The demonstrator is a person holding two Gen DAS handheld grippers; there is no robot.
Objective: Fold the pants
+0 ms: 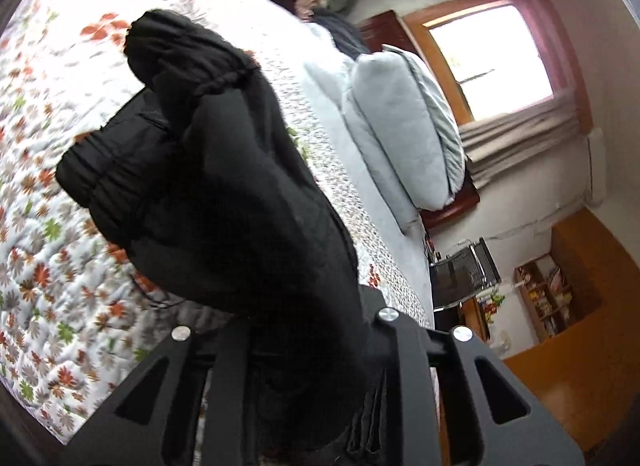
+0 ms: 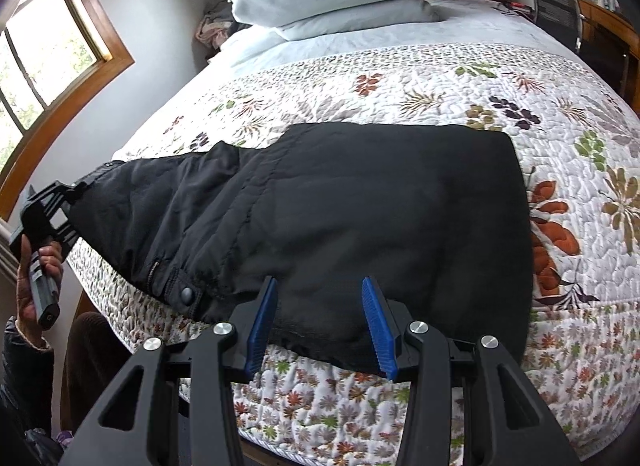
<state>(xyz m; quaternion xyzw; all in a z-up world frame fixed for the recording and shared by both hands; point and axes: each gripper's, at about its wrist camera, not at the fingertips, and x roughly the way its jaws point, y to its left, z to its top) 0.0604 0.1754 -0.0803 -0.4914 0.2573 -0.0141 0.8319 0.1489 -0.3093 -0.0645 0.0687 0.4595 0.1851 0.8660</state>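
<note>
Pants (image 2: 360, 217) lie along the bed's (image 2: 560, 113) near edge. Left gripper (image 2: 60, 201) clamps their lifted end; right gripper (image 2: 320, 322) hovers, jaws apart.

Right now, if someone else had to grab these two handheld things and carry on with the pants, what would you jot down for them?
Left tool: shut on one end of the black pants, lifted off the floral quilt at the bed's window side.
Right tool: open, pads either side of the near edge of the pants, not pressing.
Pants: lie mostly flat across the quilt, apparently already doubled once.
Left to do: probably carry the lifted end across to the far end, then smooth.
</note>
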